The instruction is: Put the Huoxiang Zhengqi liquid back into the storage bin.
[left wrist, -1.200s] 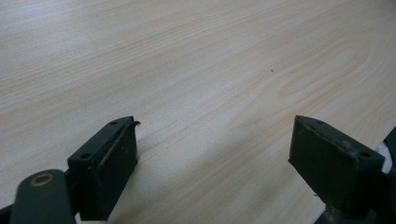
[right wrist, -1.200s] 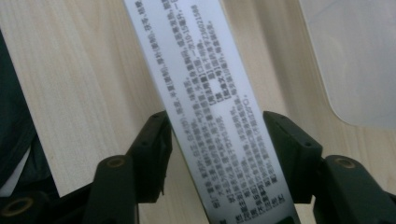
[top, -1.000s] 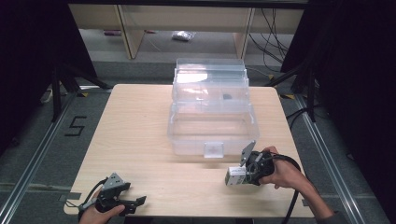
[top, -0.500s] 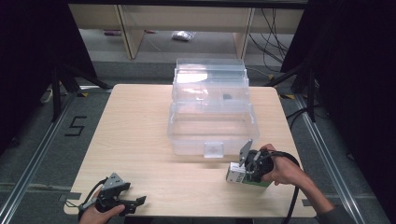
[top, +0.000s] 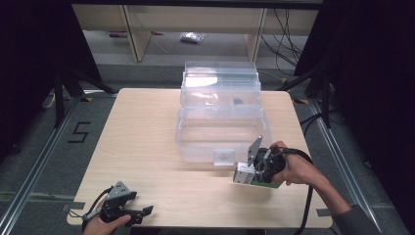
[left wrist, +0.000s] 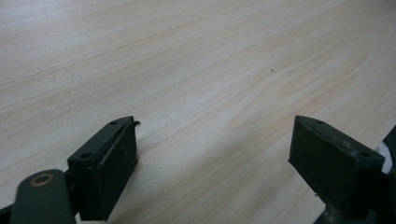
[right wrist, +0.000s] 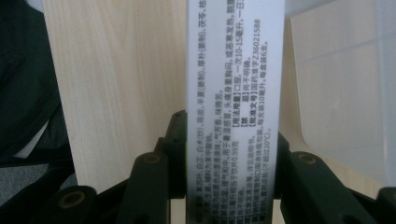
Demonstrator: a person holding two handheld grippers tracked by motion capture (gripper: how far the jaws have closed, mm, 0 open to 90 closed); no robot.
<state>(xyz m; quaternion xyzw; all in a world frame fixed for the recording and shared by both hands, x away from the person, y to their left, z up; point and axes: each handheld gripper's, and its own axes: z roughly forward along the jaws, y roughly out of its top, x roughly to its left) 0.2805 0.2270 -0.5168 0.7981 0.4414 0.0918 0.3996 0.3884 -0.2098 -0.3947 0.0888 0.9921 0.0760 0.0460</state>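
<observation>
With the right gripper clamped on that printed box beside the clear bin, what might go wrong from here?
The right gripper pinches the white printed box by its narrow sides near one end, so it may pivot or slip. The clear bin stands close beside it; the box could knock its front wall. The left gripper stands open far off, too far to steady anything.

A light wooden table (top: 147, 147) with rounded corners fills the middle of the high view, standing on a grey floor (top: 29, 161) where a "5" (top: 80, 132) is taped at the left of the frame. Across the top runs a pale shelf unit (top: 137, 24) with upright legs, a small wrapped packet (top: 192, 37) on the floor beneath it. Black cables (top: 288, 24) hang at the upper right, dark curtains (top: 372, 73) close both sides, and a metal rail (top: 34, 171) slants along the lower left.
</observation>
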